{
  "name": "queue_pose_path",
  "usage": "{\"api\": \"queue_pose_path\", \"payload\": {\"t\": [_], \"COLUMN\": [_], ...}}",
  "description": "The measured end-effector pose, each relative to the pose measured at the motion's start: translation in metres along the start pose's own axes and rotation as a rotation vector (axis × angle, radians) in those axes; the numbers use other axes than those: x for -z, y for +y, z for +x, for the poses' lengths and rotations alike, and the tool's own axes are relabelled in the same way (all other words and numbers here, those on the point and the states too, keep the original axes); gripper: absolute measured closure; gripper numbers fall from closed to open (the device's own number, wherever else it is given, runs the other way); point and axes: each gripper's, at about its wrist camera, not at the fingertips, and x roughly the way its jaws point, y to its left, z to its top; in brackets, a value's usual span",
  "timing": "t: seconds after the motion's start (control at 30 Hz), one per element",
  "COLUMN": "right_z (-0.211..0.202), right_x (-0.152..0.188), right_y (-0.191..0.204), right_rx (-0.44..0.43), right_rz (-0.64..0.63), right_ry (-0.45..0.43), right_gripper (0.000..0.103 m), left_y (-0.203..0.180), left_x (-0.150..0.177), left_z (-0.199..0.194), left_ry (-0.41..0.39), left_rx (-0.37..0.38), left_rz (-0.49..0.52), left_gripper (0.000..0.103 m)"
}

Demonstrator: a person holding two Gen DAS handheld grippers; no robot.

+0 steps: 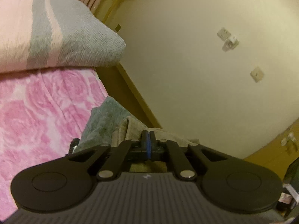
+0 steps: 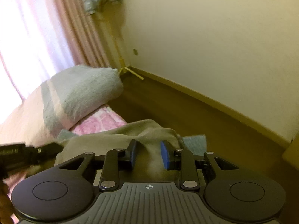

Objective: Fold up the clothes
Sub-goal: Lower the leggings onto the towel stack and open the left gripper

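A beige garment [image 2: 119, 134] lies bunched at the edge of the bed, over a teal towel [image 2: 194, 141]. In the left wrist view the beige garment [image 1: 130, 127] and the teal towel [image 1: 104, 123] sit just beyond my left gripper [image 1: 148, 136], whose blue pads are pressed together with no cloth visibly between them. My right gripper [image 2: 148, 149] is open, its fingers [image 2: 165, 153] spread just above the beige garment. The left gripper's black body [image 2: 28, 153] shows at the left of the right wrist view.
A pink rose-pattern bedspread [image 1: 37, 112] covers the bed. A folded grey and pink blanket [image 1: 61, 37] lies at the far end. A brown floor strip [image 2: 168, 102] and cream wall [image 1: 186, 56] with sockets [image 1: 228, 39] run beside the bed. Pink curtains [image 2: 74, 28] hang behind.
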Motion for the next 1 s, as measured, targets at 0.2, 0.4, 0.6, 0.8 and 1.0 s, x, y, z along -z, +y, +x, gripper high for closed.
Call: {"api": "queue_pose_path", "payload": {"t": [0.2,0.4,0.6,0.8,1.0], "right_z": [-0.02,-0.089,-0.134,-0.132,-0.142], "right_x": [-0.009,-0.007,0.035,0.082,0.084], "right_y": [-0.034,-0.037,0.005,0.02,0.026], "right_rx": [0.006,0.027,-0.066,-0.013,-0.009], "right_rz": [0.219,0.104,-0.141,-0.254,-0.249], "right_ry": [0.023,-0.051,-0.059,0.033,0.019], "right_gripper": [0.075,0.075,0.075,0.075,0.075], "left_y": [0.002,-0.027,-0.05,-0.038,-0.048], "left_x": [-0.014,-0.001,0.023,0.056,0.056], "left_z": [-0.021,-0.067,-0.107,-0.104,-0.12], "left_ry": [-0.066,-0.046,-0.004,0.114,0.091], "left_rx": [0.012,-0.016,-0.036,-0.192,-0.207], "left_rz": [-0.038,0.099,0.219,0.242,0.263], "left_gripper": [0.1,0.1,0.1,0.101,0.101]}}
